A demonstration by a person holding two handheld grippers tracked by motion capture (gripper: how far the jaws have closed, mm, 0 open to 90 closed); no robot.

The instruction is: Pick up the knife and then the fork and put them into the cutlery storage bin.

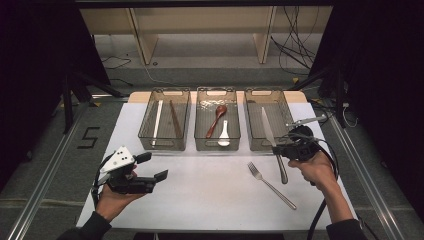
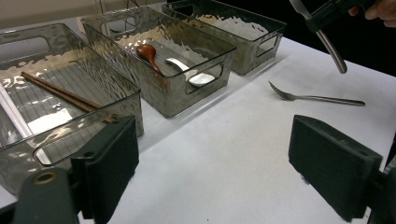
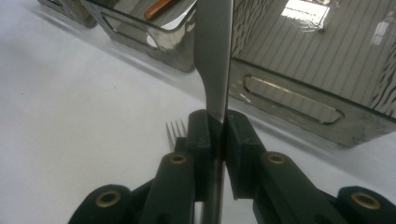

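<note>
My right gripper (image 1: 281, 150) is shut on a table knife (image 1: 268, 131), held above the table with its blade reaching over the front wall of the right-hand bin (image 1: 252, 131). In the right gripper view the blade (image 3: 214, 56) rises from between the closed jaws of that gripper (image 3: 218, 135). A fork (image 1: 271, 184) lies on the white table just left of that hand; its tines (image 3: 175, 128) show beside the jaws. My left gripper (image 1: 152, 166) is open over the front left of the table, nothing between its fingers (image 2: 109, 161).
Three clear bins stand in a row at the back. The left bin (image 1: 145, 131) holds chopsticks (image 1: 174, 119) and a white stick. The middle bin (image 1: 198, 131) holds a brown spoon (image 1: 217, 119) and a white spoon (image 1: 224, 135). Table edges lie close at both sides.
</note>
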